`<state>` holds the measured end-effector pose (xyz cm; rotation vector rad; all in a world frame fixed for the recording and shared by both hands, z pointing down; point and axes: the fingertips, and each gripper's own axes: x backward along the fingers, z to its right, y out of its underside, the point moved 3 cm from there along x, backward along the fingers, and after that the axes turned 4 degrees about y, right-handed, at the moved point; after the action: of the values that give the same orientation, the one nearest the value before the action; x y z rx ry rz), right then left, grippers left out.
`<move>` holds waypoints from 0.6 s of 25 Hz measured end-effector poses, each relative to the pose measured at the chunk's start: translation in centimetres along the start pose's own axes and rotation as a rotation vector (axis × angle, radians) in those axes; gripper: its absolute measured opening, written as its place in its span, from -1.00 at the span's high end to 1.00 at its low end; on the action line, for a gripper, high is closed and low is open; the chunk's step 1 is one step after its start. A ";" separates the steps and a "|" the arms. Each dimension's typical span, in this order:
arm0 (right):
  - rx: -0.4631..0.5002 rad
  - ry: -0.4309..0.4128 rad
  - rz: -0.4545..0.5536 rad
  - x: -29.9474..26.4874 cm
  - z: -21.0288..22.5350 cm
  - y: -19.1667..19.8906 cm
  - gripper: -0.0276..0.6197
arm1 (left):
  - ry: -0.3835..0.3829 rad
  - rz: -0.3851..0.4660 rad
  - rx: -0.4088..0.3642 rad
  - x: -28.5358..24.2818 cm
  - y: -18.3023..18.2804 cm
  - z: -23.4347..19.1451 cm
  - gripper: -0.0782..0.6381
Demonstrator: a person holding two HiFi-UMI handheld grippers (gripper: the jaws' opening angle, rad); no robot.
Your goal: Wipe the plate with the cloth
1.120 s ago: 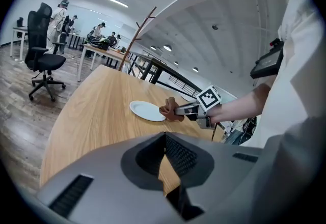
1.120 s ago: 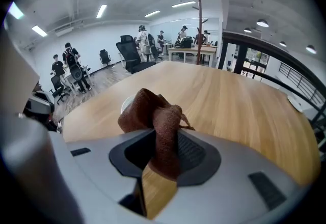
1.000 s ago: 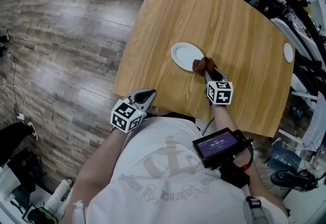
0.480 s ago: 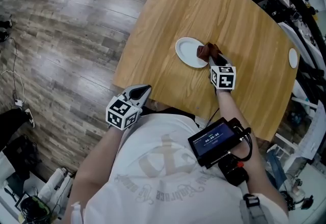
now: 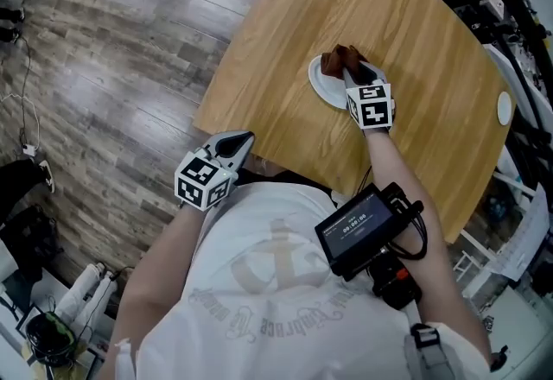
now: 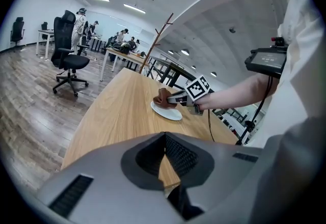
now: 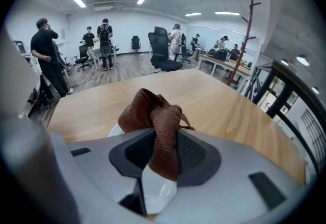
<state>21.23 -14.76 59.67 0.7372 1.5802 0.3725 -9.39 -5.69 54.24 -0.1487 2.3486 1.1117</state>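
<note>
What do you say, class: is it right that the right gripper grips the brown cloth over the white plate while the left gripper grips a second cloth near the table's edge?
Not quite. The left gripper grips nothing: the left gripper view shows its jaws together with no cloth between them. The rest stands: the right gripper grips the brown cloth over the white plate.

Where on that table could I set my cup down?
The table is bare beyond the plate, and between it and the white disc at the right edge. Crowded: the plate itself, where the right gripper holds the cloth, and the near edge by the left gripper.
</note>
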 end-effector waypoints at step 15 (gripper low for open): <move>0.072 -0.049 -0.015 2.5 -0.7 2.4 0.52 | 0.050 -0.023 -0.019 -2.0 -1.3 0.1 0.75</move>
<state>21.07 -11.24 59.41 0.7832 1.5587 0.2860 -7.24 -6.70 54.35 -0.2119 2.3749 1.1324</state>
